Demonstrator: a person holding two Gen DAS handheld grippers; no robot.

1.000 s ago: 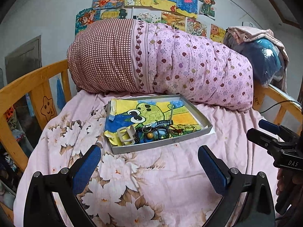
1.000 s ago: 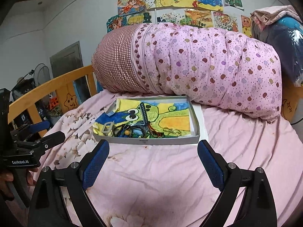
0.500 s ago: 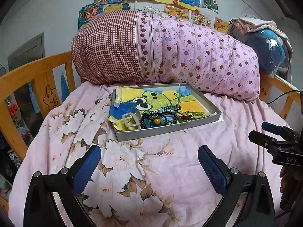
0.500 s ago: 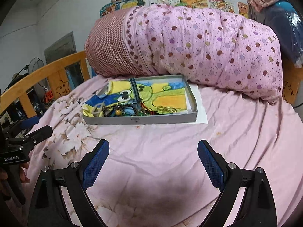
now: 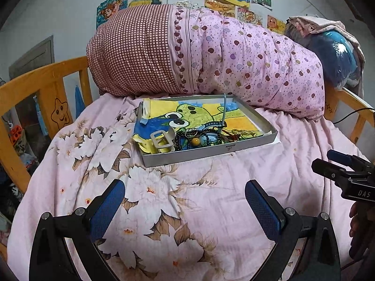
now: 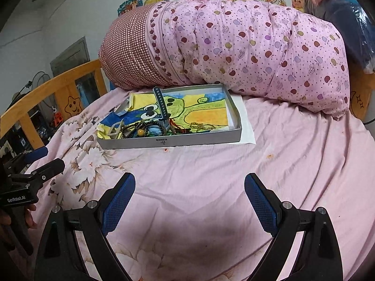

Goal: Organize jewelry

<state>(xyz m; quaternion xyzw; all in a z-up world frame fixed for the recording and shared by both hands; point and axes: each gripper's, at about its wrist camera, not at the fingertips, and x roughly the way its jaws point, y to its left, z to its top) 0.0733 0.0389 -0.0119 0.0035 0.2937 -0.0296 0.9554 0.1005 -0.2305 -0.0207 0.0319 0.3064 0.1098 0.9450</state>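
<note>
Jewelry [image 5: 199, 135]: my left gripper [image 5: 185, 207] and right gripper [image 6: 189, 202] hover over the bed [image 6: 211, 168], jaws spread, nothing held. Beyond, the pieces lie heaped, tangled, in the grey tray [image 5: 187, 158]; sorted or not, I cannot judge.

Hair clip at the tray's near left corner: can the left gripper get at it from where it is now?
Probably yes. The left gripper is open and empty, with only bare bedspread before the tray. The hair clip lies uncovered beside the beads; the low tray wall must be cleared.
</note>
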